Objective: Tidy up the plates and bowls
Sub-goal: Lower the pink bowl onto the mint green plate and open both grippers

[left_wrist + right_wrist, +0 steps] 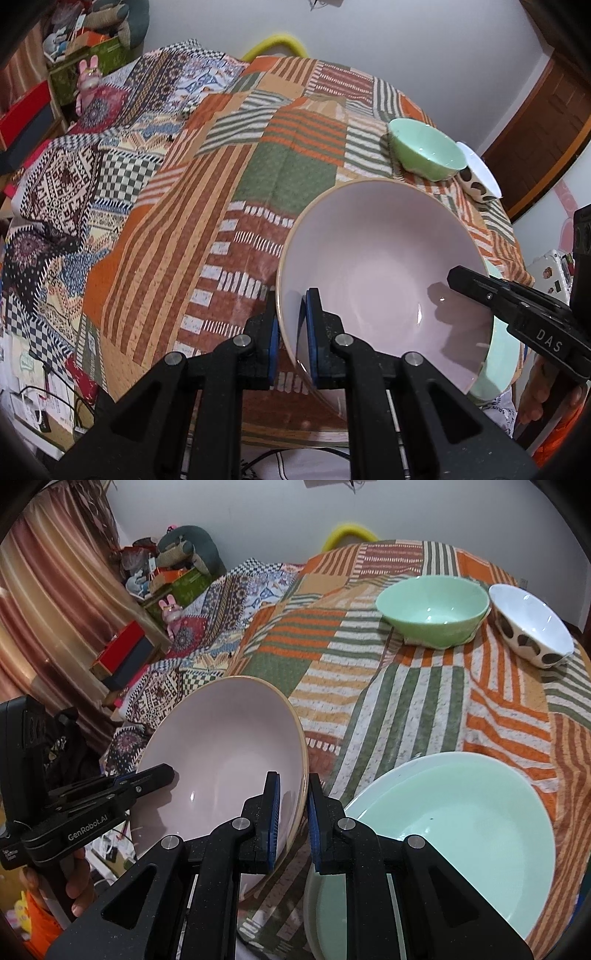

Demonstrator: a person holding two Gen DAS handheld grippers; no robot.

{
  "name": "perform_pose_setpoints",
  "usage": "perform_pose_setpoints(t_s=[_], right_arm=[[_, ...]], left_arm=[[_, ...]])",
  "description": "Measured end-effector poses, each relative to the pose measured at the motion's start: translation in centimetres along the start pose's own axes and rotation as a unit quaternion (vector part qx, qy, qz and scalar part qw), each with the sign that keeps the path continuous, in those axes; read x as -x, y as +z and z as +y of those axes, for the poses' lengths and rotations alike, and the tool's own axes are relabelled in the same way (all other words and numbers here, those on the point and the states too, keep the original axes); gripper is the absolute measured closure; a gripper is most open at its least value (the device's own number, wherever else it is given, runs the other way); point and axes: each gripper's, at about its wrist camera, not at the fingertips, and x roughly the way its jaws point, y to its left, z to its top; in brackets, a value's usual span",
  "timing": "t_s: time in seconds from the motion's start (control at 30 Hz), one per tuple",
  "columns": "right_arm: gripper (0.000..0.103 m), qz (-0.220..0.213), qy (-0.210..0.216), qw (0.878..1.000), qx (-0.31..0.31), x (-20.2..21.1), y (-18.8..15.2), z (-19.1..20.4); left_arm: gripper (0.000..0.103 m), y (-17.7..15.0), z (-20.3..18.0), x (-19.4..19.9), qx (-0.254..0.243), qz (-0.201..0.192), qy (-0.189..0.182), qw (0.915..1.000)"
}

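Both my grippers, left (291, 332) and right (293, 819), pinch opposite rims of the pink bowl (380, 266), clamped tight. Bowl hangs tilted just beside the green plate (461, 812). Feels rigid, glazed, slick, breakable; rim grip is right.

Two close wrist views angled down across the patchwork table (236, 173), seemingly from opposite sides of the shared pink bowl (373, 258).

Pale pink bowl (221, 760), tan rim; mint-green bowl (432, 607); white bowl (532, 627), brown spots; mint plate (461, 834); orange-green striped patchwork cloth (424, 709).
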Motion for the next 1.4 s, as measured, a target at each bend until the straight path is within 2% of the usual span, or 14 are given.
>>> perform_pose_setpoints(t_s=[0.47, 1.0, 1.07, 1.13, 1.3, 1.4], right_arm=[[0.090, 0.040, -0.008, 0.999, -0.002, -3.2, -0.3, -0.4], [0.087, 0.044, 0.001, 0.999, 0.006, -3.2, -0.2, -0.3], [0.087, 0.049, 0.006, 0.999, 0.000, -3.3, -0.1, -0.5], [0.086, 0.044, 0.009, 0.999, -0.004, -2.8, -0.1, -0.7], [0.070, 0.007, 0.010, 1.000, 0.000, 0.2, 0.1, -1.1], [0.069, -0.013, 0.005, 1.000, 0.002, 1.8, 0.4, -1.4]], left_arm=[[0.092, -1.0, 1.1, -2.7, 0.013, 0.027, 0.013, 0.9995], [0.092, -1.5, 1.7, -3.1, 0.040, 0.036, 0.003, 0.9986], [0.089, -1.7, 1.6, -2.9, 0.041, 0.035, 0.008, 0.9985], [0.085, -1.9, 1.6, -2.5, 0.043, 0.032, 0.012, 0.9985], [0.084, -2.0, 1.7, -0.6, 0.043, 0.018, 0.030, 0.9984], [0.084, -1.5, 1.3, 1.3, 0.036, -0.006, 0.040, 0.9985]])
